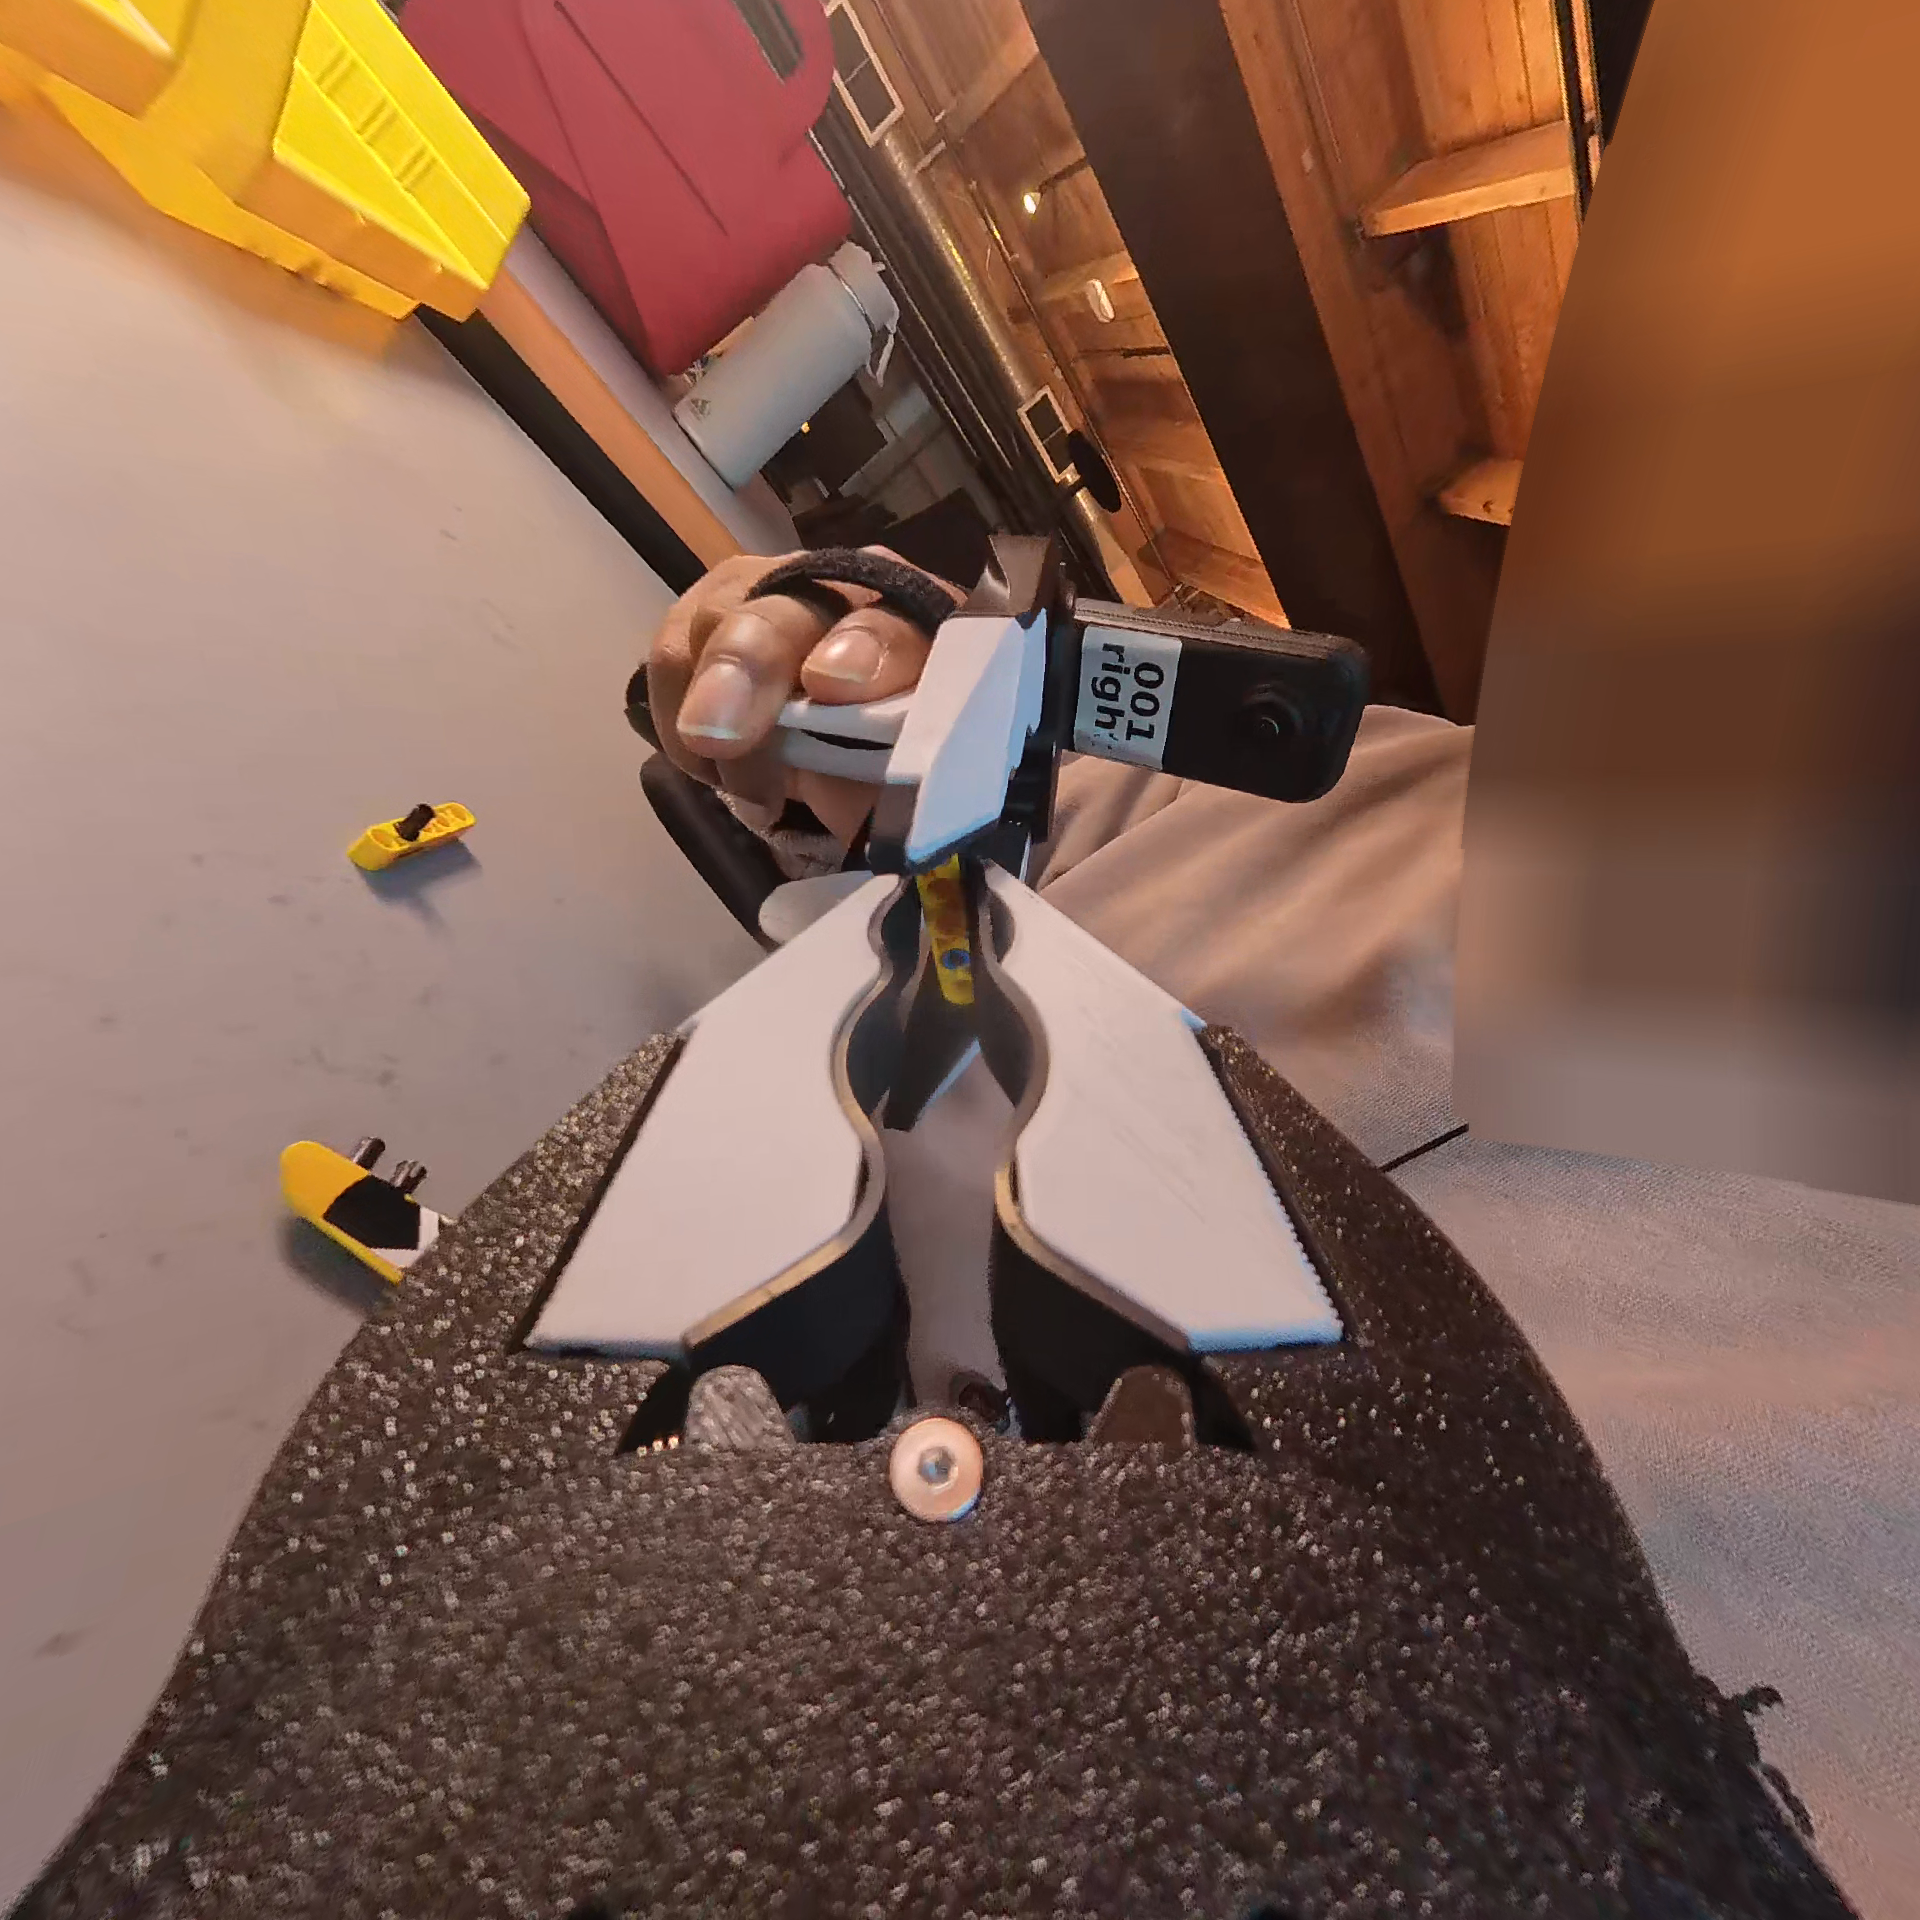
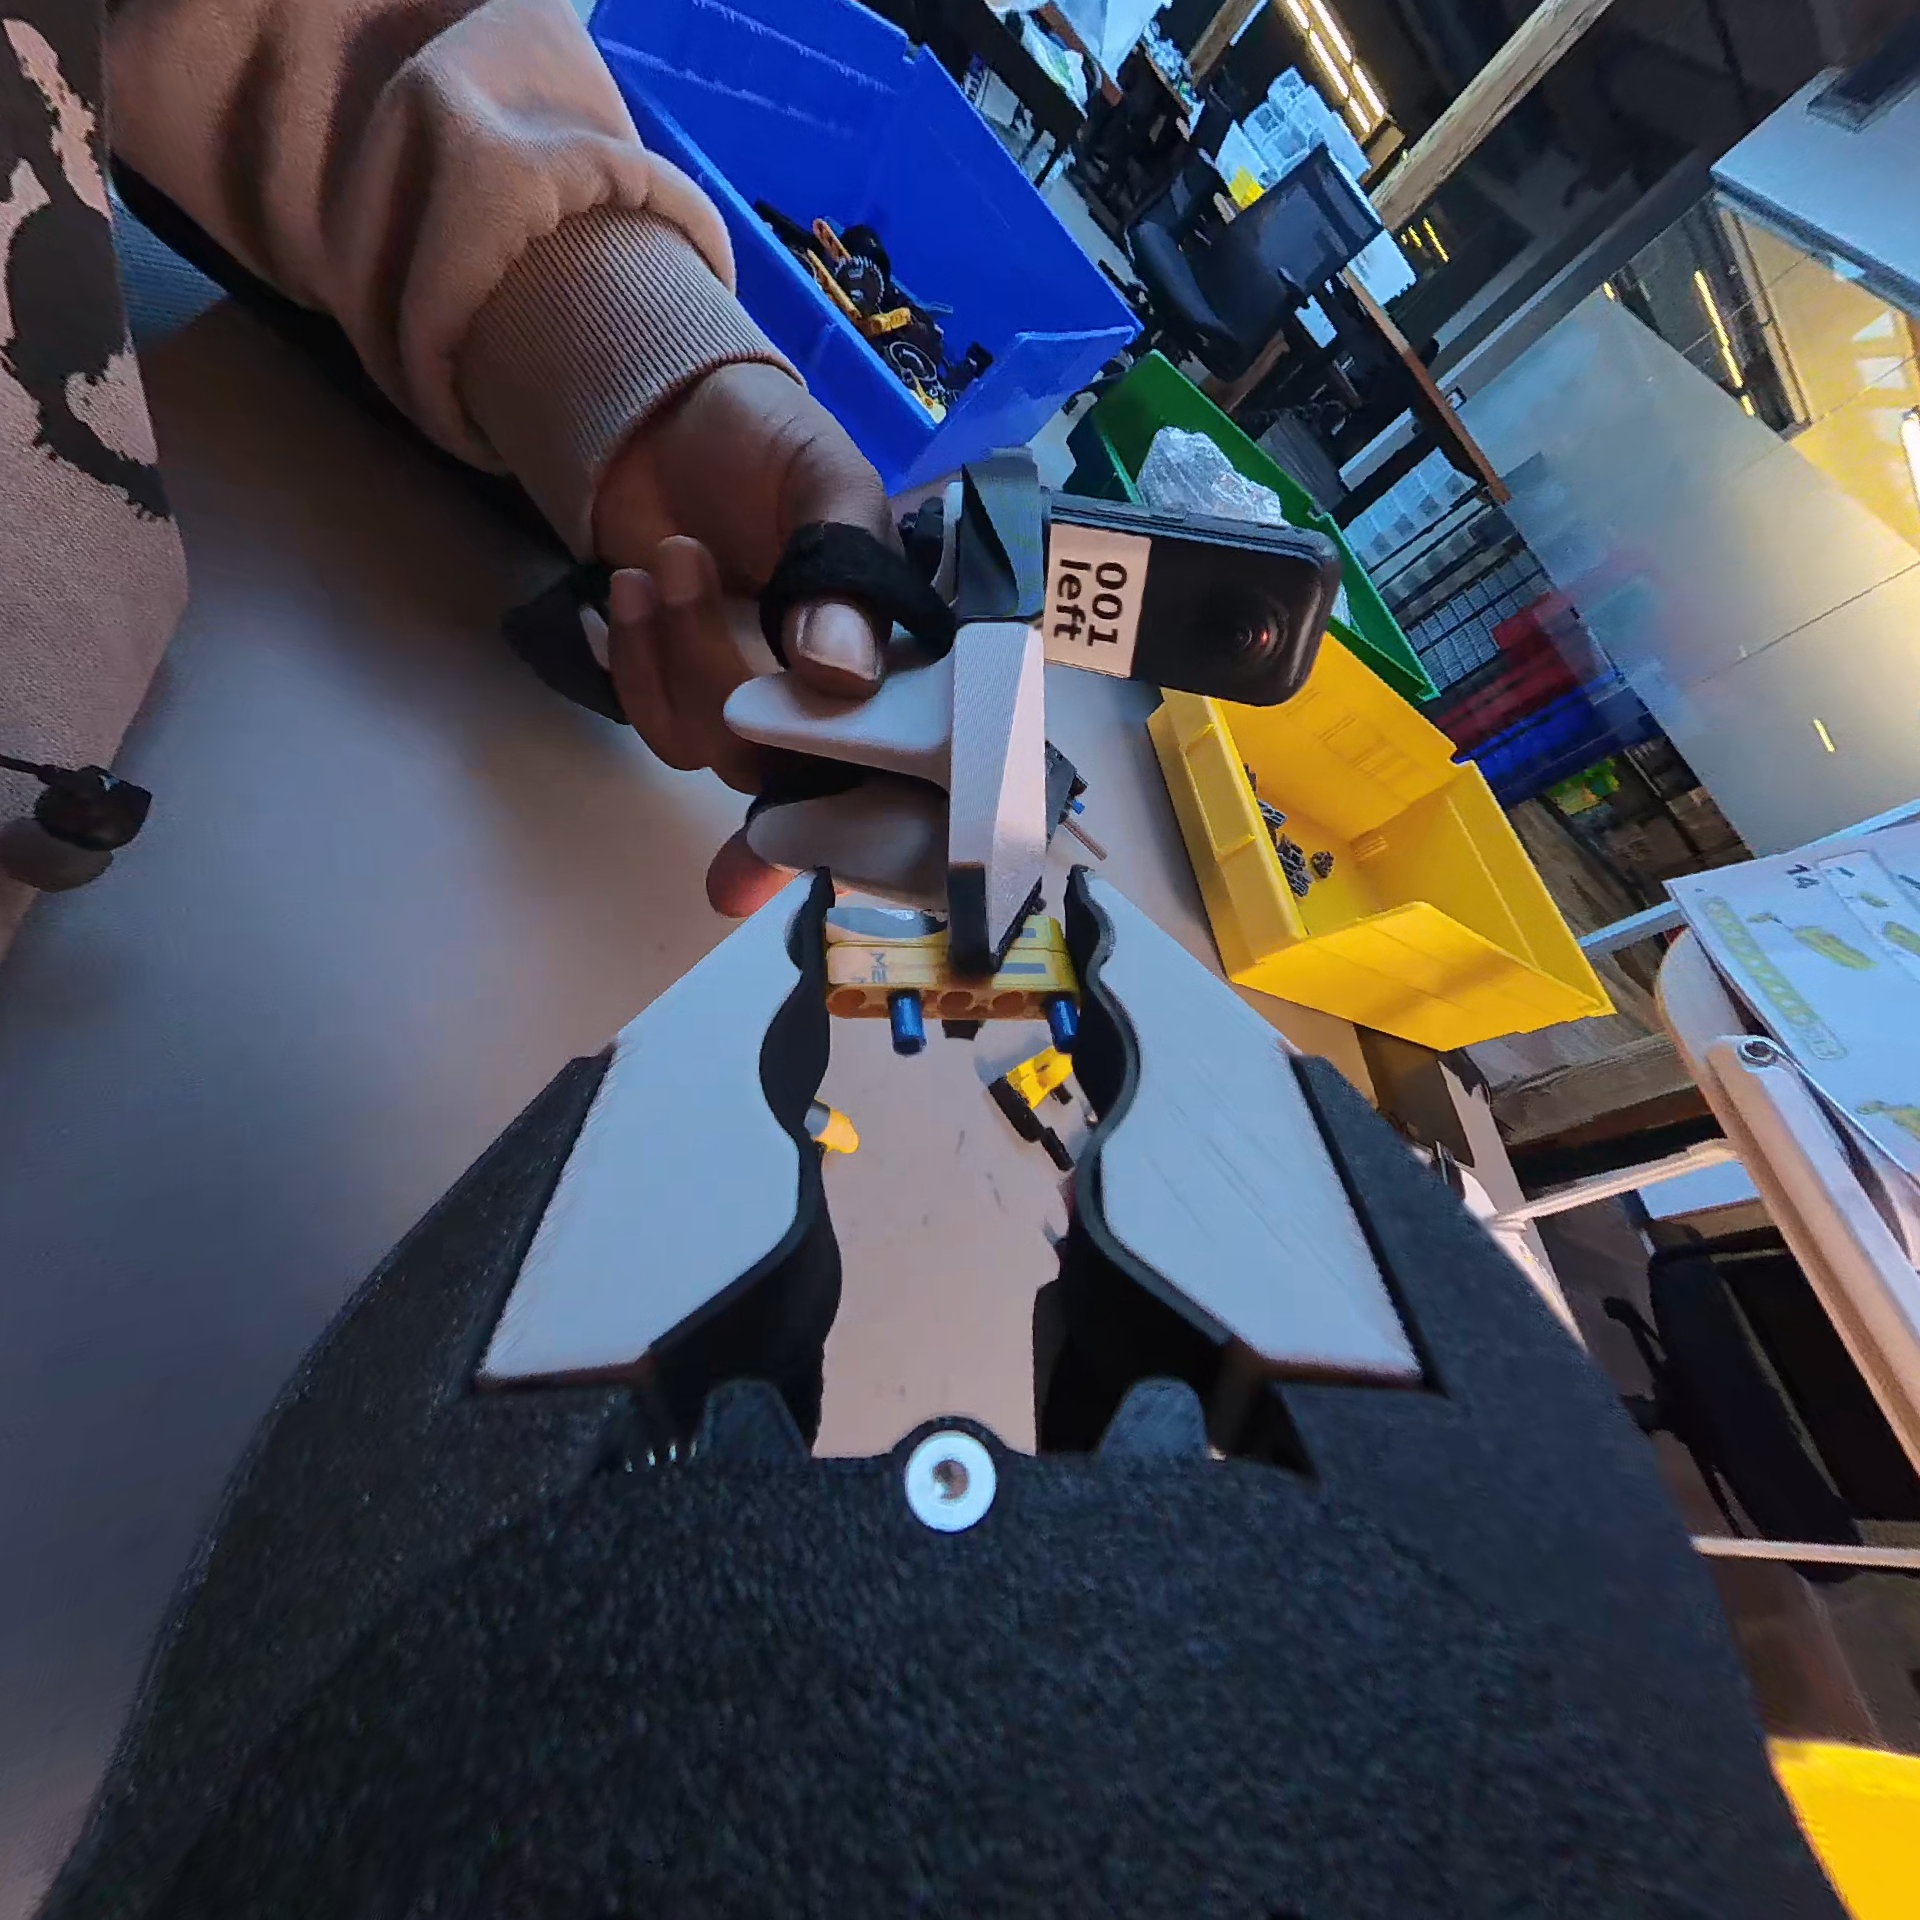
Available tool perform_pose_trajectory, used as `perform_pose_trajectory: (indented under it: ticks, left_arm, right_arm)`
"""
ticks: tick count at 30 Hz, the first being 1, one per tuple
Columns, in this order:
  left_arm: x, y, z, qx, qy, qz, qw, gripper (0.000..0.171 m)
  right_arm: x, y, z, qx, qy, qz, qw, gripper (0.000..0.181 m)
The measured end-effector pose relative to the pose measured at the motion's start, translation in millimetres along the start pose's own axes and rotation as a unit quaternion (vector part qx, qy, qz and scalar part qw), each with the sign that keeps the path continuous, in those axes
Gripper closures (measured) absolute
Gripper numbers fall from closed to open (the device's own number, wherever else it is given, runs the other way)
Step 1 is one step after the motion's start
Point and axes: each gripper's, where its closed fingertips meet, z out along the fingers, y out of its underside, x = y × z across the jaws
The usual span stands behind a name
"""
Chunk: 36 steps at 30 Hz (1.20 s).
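Well, you have both grippers on one yellow beam, held in the air above the table between the two tools.

Your left gripper is nearly closed: its tips pinch the beam across its flat faces, about mid-length. In the right wrist view it comes down onto the beam from above.

Your right gripper stands a good deal wider, about the beam's length apart, with a pad at each end. It looks like contact at both ends, so I read that as a hold along the beam.

The two grips cross at right angles. That seems to be why neither tool crowds the other, and why the beam can't easily swivel. It also leaves the two blue pins free, sticking out of the beam's lower edge toward your right camera.

Two loose yellow pieces lie on the table off to your left: a small one and a striped one, each with dark pins.

A yellow bin, a green bin and a blue bin stand at the far edge, and a printed sheet is propped at your right.
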Motion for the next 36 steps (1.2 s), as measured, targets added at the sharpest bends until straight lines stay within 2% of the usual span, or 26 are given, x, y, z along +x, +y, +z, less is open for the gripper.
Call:
perform_pose_trajectory:
  ticks: [12,15,16,17,19,22,26,27,28,31,36]
  left_arm:
    - [10.3,3.9,0.5,-0.026,0.005,0.055,0.998,0.165]
    - [12.5,-1.9,-6.8,-0.01,0.011,0.067,0.998,0.171]
    - [7.8,-15.4,-21.8,0.026,0.001,0.052,0.998,0.171]
    - [0.2,-19.4,-33.3,0.038,-0.021,0.054,0.998,0.171]
    - [0.0,-4.7,-23.1,0.002,-0.025,0.062,0.998,0.171]
    - [4.9,-12.8,-15.8,0.013,-0.014,0.058,0.998,0.169]
    - [-4.3,-12.2,-12.0,0.02,-0.033,0.031,0.999,0.142]
    - [-4.5,-9.8,-9.0,0.018,-0.031,0.024,0.999,0.141]
    - [-4.7,-8.8,-6.5,0.019,-0.03,0.02,0.999,0.142]
    - [-7.4,-7.7,-6.8,0.02,-0.03,0.015,0.999,0.162]
    - [-3.0,-4.3,-7.9,0.01,-0.019,0.024,0.999,0.165]
  right_arm:
    - [-6.2,-15.0,-10.1,0.078,-0.076,0.13,0.986,0.139]
    - [-2.8,-15.3,-13.7,0.082,-0.079,0.149,0.982,0.14]
    - [4.7,-14.9,-21.0,0.094,-0.069,0.158,0.98,0.14]
    - [12.4,-10.9,-26.3,0.092,-0.055,0.169,0.98,0.14]
    - [11.1,-4.6,-19.8,0.064,-0.032,0.135,0.988,0.138]
    - [9.6,3.3,-8.2,0.03,-0.014,0.094,0.995,0.138]
    - [12.2,4.7,-5.1,0.016,0.001,0.069,0.998,0.138]
    - [10.1,7.1,-2.7,0.005,0.004,0.055,0.998,0.138]
    - [7.3,9.4,0.0,-0.004,0.005,0.043,0.999,0.138]
    - [4.4,10.0,4.4,-0.013,0.015,0.019,1.0,0.137]
    - [0.6,9.1,2.4,0.005,-0.005,0.047,0.999,0.133]
